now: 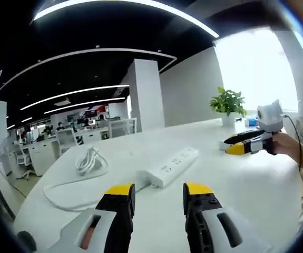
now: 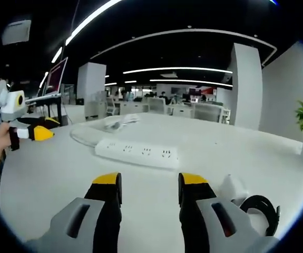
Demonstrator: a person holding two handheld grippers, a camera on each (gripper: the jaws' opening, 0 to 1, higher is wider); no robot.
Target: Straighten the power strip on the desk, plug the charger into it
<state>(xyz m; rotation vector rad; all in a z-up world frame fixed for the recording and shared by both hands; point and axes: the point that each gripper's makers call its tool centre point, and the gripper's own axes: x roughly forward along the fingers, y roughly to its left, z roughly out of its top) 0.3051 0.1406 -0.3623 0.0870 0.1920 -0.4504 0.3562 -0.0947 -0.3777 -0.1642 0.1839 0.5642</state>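
Seemingly nothing is gripped yet. Through the left gripper view, the left gripper (image 1: 159,197) is seen low at the bottom with its jaws parted and empty, and the strip (image 1: 173,166) is found just ahead of them on the white desk (image 1: 256,184), a little right of centre. Its long axis is run diagonally, from a near end close to the jaws up and away to the right, so it is not squared to the desk edge. The strip's cord (image 1: 69,187) is looped off to the left, where a coiled cable (image 1: 89,159) is laid. The right gripper (image 1: 239,144) is held by a hand (image 1: 285,145) at the far right, beyond the strip's far end; whether its jaws are parted cannot be told from here. A plant (image 1: 227,103) is stood behind it. Through the right gripper view, the right gripper (image 2: 150,187) is shown with jaws apart and empty, and the strip (image 2: 138,153) is laid crosswise just ahead. The left gripper (image 2: 35,133) is seen at the far left. A small white charger (image 2: 234,188), as it is judged, is set just right of the jaws, beside a black cable (image 2: 262,211). Bare desk is left around the strip, so room for turning it is judged ample; the right gripper is judged nearer the charger.
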